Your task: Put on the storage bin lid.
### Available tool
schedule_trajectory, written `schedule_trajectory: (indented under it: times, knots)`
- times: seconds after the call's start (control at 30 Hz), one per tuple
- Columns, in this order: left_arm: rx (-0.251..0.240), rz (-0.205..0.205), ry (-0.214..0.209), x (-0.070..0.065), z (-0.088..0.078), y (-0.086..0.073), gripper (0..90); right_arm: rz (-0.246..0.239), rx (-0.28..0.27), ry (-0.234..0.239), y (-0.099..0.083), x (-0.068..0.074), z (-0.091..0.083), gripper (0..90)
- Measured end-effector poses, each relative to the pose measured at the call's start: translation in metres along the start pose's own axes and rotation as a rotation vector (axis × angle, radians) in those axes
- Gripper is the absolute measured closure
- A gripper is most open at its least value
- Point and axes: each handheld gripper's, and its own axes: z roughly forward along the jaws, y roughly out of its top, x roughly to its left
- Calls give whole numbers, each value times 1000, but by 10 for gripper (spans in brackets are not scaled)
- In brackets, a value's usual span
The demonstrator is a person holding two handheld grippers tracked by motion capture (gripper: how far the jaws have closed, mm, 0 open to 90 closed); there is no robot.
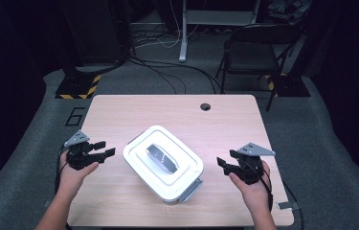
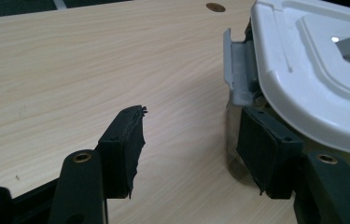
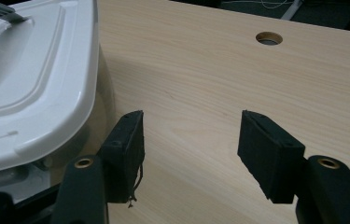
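A white lidded container [image 1: 162, 160] with a grey handle [image 1: 160, 155] lies at an angle in the middle of the wooden table [image 1: 167, 115]. My left gripper [image 1: 106, 148] hovers to its left, open, nothing between the pads. In the left gripper view the gripper [image 2: 191, 116] faces the container's lid [image 2: 303, 70] and a grey latch [image 2: 240, 70], its right pad close to the container's wall. My right gripper [image 1: 221, 166] stands open on the container's right. In the right gripper view the gripper [image 3: 191, 116] has bare table between its pads, and the container [image 3: 32, 84] is beside its left pad.
A round cable hole [image 1: 205, 106] sits near the table's far edge. A second grey latch [image 1: 192, 189] juts from the container's near corner. Beyond the table are a folding chair [image 1: 253, 48], floor cables and a striped stand base [image 1: 79, 86].
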Motion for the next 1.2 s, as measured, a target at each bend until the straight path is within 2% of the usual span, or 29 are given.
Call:
schedule_trajectory:
  times: [0.17, 0.33, 0.5, 0.63, 0.73, 0.87, 1.13, 1.2]
  knots:
    - [-4, 0, 11, 3, 2, -11, 409, -7, -10, -10, -10, -4, 3, 404]
    - [-14, -19, 33, 10, 3, -21, 409, -8, -5, -17, -19, -7, 8, 403]
    - [-6, -17, 29, 13, 7, -30, 409, -1, 16, -14, -29, -8, 15, 404]
    - [21, -15, 38, 13, 14, -36, 412, 12, 39, -12, -37, -9, 22, 405]
    - [43, -22, 26, 13, 20, -40, 416, 17, 62, -14, -43, -12, 27, 405]
    - [38, -41, 6, 12, 25, -43, 417, 36, 59, -34, -49, -15, 31, 395]
    - [83, -20, 22, 13, 38, -49, 424, 58, 94, -68, -62, -25, 39, 390]
    - [86, -29, 24, 15, 40, -52, 431, 63, 99, -72, -64, -27, 40, 388]
